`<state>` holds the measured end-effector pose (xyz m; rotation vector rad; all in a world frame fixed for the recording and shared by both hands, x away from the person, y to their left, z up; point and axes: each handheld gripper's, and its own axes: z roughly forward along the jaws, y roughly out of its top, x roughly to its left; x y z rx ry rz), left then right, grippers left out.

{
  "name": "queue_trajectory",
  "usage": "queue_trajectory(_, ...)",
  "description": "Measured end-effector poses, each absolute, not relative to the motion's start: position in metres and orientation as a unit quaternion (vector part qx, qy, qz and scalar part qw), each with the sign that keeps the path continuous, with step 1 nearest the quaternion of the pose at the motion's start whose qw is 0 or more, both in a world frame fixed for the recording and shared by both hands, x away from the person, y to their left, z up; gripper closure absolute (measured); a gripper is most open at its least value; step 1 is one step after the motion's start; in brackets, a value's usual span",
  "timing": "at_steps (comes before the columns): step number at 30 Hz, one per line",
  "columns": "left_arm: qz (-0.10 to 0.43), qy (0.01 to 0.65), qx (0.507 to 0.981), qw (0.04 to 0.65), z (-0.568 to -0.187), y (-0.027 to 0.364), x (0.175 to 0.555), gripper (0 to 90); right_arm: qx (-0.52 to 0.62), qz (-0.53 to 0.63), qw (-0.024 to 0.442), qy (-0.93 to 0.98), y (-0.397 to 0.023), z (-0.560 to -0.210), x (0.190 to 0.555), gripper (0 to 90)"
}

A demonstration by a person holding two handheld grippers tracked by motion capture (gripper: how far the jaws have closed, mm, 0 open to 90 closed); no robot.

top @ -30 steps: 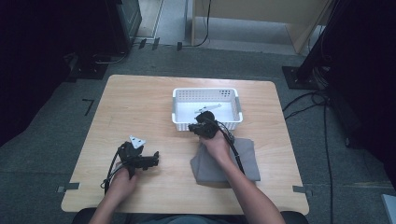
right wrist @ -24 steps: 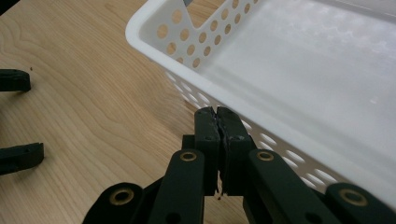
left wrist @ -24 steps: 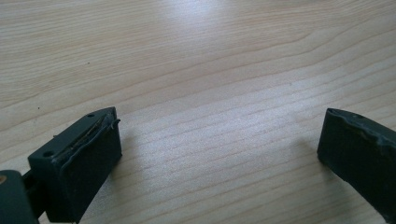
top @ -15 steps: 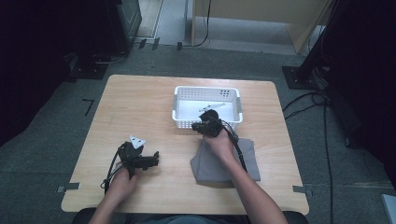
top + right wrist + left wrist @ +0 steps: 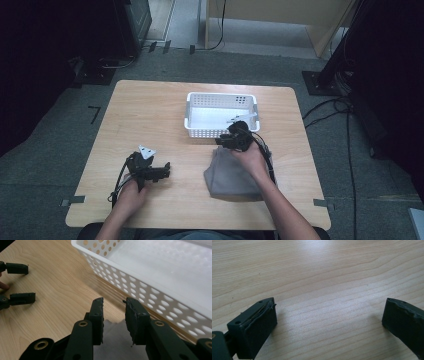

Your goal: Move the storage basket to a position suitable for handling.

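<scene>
- Left gripper (image 5: pixel 162 172): a black body, with a grey three-cornered plate (image 5: pixel 146 151) on top and a black cable (image 5: pixel 119 181) trailing from it.
- Its two jaws are black blocks with worn, ragged pads (image 5: pixel 262 322); small holes show along the top edge.
- Right gripper (image 5: pixel 113 317): black linkage arms with brass-coloured pivot rings (image 5: pixel 82 323) and small screws on the jaw tops.
- The forearms are bare; no sleeve shows in the high view.

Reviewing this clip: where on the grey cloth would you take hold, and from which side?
Probably the grey cloth at its far edge, the one nearest the white basket, coming down from above. It lies flat on the table, so only an edge gives the fingers something to pinch. The right gripper already hangs over that edge, jaws just opening, nothing between them.
</scene>
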<state>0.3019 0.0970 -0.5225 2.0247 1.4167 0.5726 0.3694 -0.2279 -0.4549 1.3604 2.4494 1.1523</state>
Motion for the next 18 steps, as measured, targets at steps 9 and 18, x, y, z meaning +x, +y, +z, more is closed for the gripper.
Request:
queue_trajectory(9,0.215,0.533,0.762,0.298,-0.523,0.097,0.302,0.0,0.465,0.385,0.062,0.795,-0.258,-0.451,0.351,59.9)
queue_trajectory(18,0.216,0.533,0.762,0.298,-0.523,0.097,0.301,0.0,0.479,0.377,0.074,0.789,-0.286,-0.454,0.332,53.8)
